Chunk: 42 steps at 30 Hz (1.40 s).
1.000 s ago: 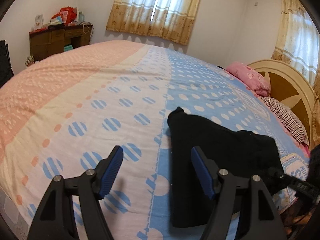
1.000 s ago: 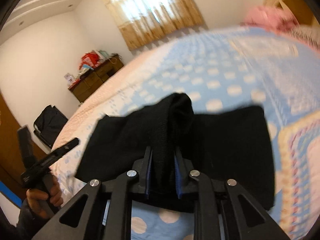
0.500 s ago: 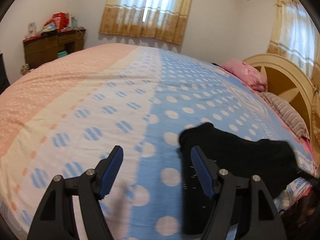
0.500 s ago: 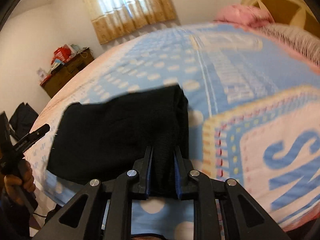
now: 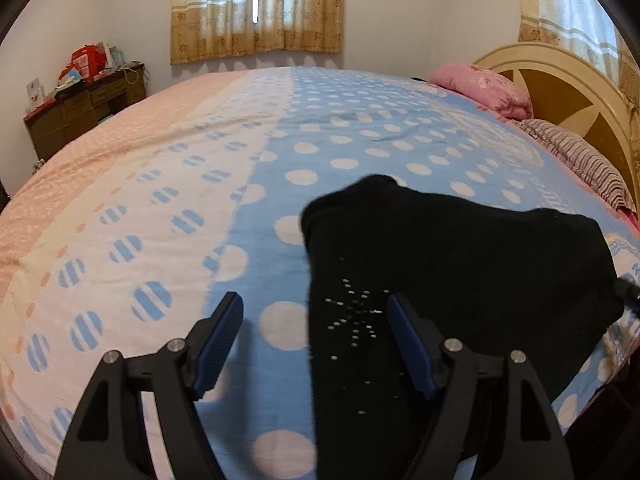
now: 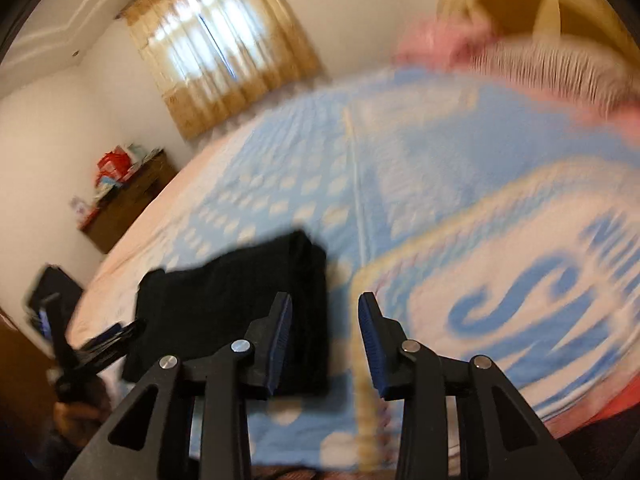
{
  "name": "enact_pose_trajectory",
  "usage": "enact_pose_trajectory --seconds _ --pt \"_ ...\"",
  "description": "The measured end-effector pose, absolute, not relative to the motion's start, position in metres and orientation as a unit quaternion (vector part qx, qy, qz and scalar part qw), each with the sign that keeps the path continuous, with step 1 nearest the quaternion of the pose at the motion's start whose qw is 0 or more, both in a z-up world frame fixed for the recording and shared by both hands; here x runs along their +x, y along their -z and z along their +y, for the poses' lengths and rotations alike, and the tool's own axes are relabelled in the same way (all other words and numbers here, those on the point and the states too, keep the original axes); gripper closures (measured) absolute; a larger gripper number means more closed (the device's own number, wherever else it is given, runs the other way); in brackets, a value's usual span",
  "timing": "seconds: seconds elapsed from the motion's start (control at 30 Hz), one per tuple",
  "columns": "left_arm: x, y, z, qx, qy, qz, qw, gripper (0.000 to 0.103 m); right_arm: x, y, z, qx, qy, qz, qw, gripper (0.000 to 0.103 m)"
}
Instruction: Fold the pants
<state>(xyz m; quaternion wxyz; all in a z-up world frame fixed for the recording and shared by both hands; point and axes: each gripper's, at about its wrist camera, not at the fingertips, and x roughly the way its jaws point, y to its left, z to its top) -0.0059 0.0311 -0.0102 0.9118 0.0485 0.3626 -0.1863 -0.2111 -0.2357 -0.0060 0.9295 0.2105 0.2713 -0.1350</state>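
On the dotted bedspread (image 5: 168,208) the pants (image 5: 460,264) lie folded near its front edge. Left gripper (image 5: 316,334) and right gripper (image 6: 325,334) are both opening, empty; best smooth the stack flat.

Pants: I see the folded pants (image 5: 460,264) lying on the bed (image 5: 200,184), near its near edge.
Pillows: two pillows (image 5: 484,88) lie at the bed's far right corner, against the headboard (image 5: 568,92).
Dresser: a dresser (image 5: 84,108) stands beyond the bed's far left corner.
Window: a curtained window (image 5: 256,4) sits behind the bed's far edge.
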Motion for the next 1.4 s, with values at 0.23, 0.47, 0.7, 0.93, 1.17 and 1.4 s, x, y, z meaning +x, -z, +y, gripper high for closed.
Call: enact_pose_trajectory --seconds 0.23,0.47,0.7,0.93,1.17,1.4 --pt "-0.012 0.001 0.027 0.053 0.18 0.349 0.918 0.026 -0.141 -0.01 -0.203 0.097 0.096 0.274 0.952 0.068" --pt "-0.001 0.017 0.013 0.083 0.151 0.381 0.908 0.016 -0.087 0.033 -0.223 0.143 0.101 0.341 0.924 0.068" --pt "0.001 0.018 0.016 0.069 0.147 0.393 0.905 0.01 -0.094 0.029 -0.222 0.147 0.08 0.333 0.928 0.058" --pt "0.002 0.018 0.02 0.07 0.148 0.401 0.902 0.004 -0.149 0.003 -0.226 0.206 0.088 0.242 0.944 0.044" --pt "0.003 0.02 0.022 0.061 0.137 0.405 0.902 0.0 -0.174 0.02 -0.241 0.251 0.101 0.263 0.926 0.043" --pt "0.002 0.02 0.021 0.06 0.135 0.407 0.901 0.0 -0.179 0.028 -0.241 0.268 0.099 0.267 0.921 0.043"
